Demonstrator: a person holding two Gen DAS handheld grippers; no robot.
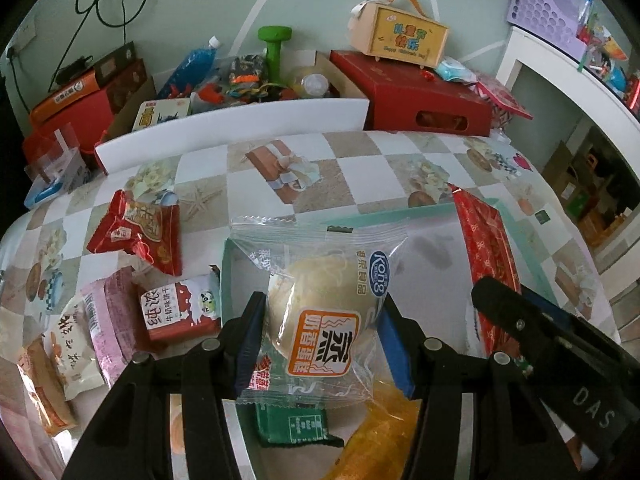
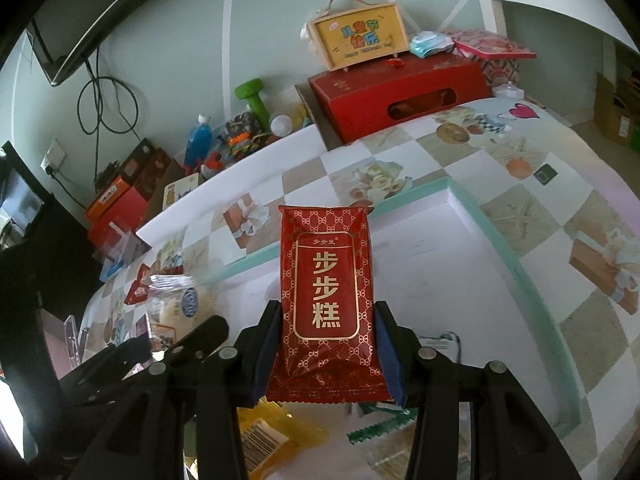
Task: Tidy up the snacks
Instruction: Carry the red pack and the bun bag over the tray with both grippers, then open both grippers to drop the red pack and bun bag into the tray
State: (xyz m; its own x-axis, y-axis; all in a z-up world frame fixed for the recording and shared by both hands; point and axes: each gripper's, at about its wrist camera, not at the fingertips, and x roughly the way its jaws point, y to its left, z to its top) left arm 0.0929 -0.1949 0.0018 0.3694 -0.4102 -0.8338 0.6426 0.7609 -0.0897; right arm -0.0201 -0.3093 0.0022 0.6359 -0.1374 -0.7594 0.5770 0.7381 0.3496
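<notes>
My left gripper is shut on a clear-wrapped steamed cake with an orange label, held above a white tray with a teal rim. My right gripper is shut on a red gold-patterned cake packet, held upright over the same tray. The red packet and the right gripper's body also show at the right of the left wrist view. The steamed cake shows at the left of the right wrist view. A green packet and a yellow packet lie in the tray below.
Loose snacks lie on the checked tablecloth left of the tray: a red bag, a red milk-biscuit pack, a pink packet and others. A white board, red boxes and clutter stand at the back. A white shelf is on the right.
</notes>
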